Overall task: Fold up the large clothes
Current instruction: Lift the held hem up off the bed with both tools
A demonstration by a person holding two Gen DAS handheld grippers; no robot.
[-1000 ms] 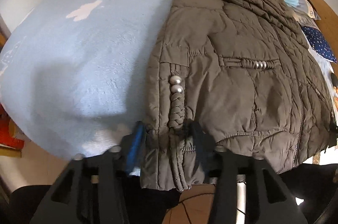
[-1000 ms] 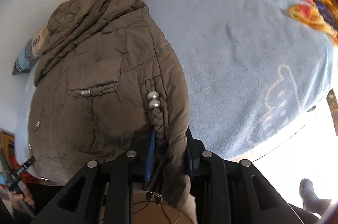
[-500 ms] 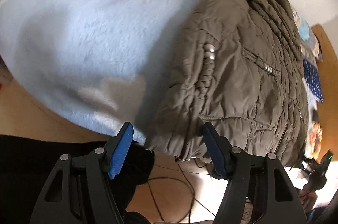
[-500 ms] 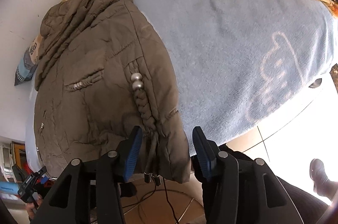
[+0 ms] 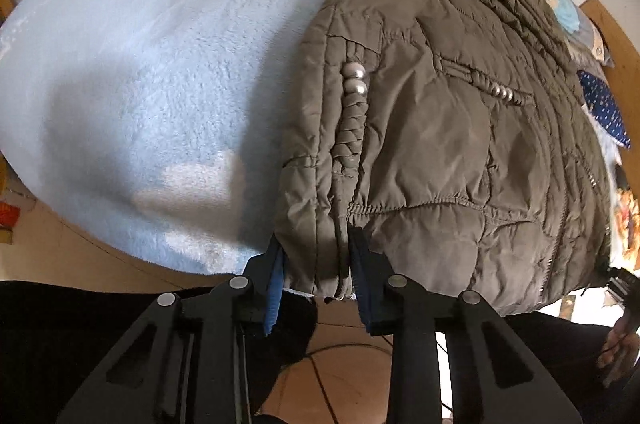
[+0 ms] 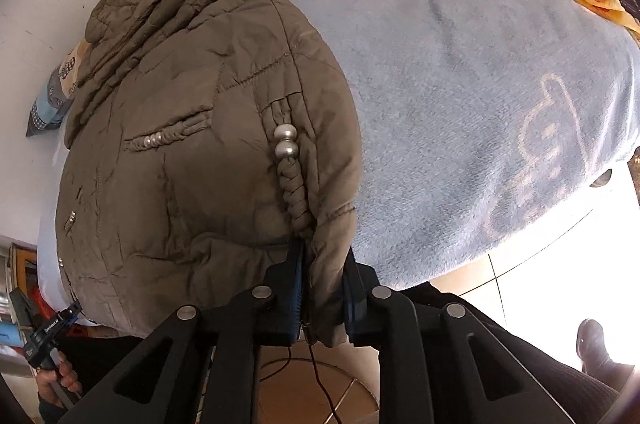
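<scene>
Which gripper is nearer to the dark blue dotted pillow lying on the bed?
Right. The right gripper clamps the jacket hem corner on the side where the dotted pillow lies. The left gripper clamps the opposite corner, a jacket's width farther away.

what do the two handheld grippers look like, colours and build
Both are matte black plastic. The left gripper and right gripper each have two angular arms with triangular cut-outs, round silver pivot screws, and flat ribbed blue pads lining the fingers. No markings are readable on them.

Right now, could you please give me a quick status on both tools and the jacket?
Left tool just closed on jacket hem corner. Right tool likewise, other corner. Nothing in the way.
</scene>
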